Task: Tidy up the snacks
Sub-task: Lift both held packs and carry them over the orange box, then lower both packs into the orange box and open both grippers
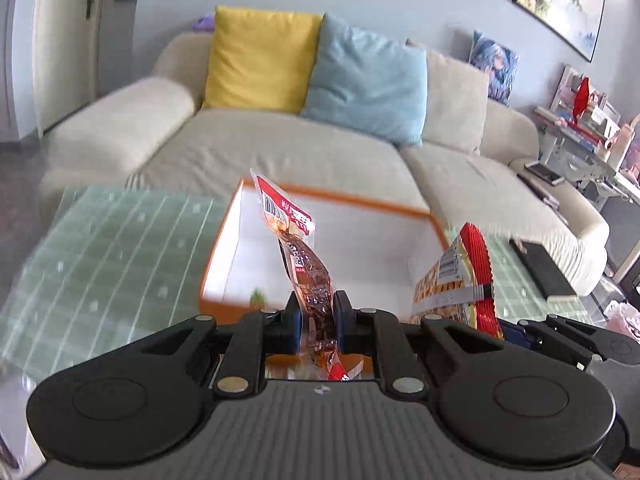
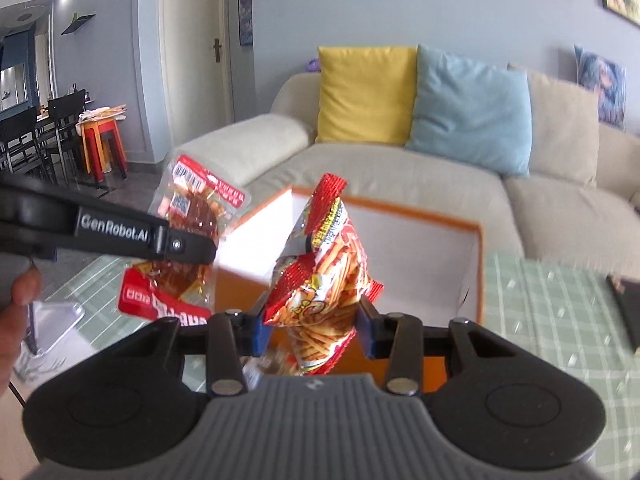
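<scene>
Snack packets are clamped in both grippers — meat pouch left, stick bag right — best lowered level into the orange box.

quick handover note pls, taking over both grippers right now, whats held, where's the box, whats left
Left gripper: jaws shut on a clear-and-red packet of brown snack, held above the table.
Right gripper: jaws clamped on a red bag of stick snacks, also in the air.
Orange box: open, white inside, on the green checked table just ahead of both grippers, in front of the sofa.
Done: both snacks picked up.
Left: neither is in the box yet; probably drop both in. Box contents not clear from here.
</scene>
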Tool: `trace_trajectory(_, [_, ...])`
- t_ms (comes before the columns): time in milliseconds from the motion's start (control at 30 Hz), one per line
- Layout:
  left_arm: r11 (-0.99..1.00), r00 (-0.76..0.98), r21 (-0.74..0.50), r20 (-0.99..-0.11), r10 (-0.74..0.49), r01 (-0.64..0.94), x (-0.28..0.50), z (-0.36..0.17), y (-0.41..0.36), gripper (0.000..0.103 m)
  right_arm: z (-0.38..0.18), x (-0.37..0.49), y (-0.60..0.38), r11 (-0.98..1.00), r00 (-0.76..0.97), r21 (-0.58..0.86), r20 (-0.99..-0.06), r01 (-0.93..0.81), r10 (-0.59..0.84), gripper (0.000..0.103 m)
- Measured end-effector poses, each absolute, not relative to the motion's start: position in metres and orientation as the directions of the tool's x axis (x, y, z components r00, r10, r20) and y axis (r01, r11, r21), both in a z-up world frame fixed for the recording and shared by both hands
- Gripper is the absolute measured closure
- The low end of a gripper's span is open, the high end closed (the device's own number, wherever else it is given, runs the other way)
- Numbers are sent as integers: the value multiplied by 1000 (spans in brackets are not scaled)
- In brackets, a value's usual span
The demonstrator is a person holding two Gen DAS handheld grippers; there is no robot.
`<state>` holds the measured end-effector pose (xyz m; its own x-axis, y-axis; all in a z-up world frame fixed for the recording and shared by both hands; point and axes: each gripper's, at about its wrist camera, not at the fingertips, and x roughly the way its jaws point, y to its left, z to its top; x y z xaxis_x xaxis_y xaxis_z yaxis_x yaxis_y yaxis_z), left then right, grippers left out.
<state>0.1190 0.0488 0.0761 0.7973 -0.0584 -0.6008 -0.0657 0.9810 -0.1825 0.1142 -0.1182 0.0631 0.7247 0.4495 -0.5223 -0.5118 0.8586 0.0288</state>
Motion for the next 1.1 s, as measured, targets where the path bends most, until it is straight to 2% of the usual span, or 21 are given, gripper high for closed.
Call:
trace_trajectory(167, [987, 815, -150, -578, -43, -54, 148, 85, 44, 87, 75, 147, -115, 867, 748, -6, -508, -499, 427, 63])
trace_trajectory(433, [994, 782, -103, -623, -28, -46, 195, 65, 47, 87, 58, 197, -97, 872, 724, -24, -569, -489, 390, 62])
trace_trajectory(867, [999, 637, -24, -771, 4, -35, 252, 8, 55, 87, 13, 255, -68, 848, 628, -62, -701, -526, 338, 62])
trace_trajectory(1100, [999, 578, -27, -816, -4, -31, 268, -10, 61, 86, -7, 277, -54, 843, 575, -54, -754, -535, 317, 62])
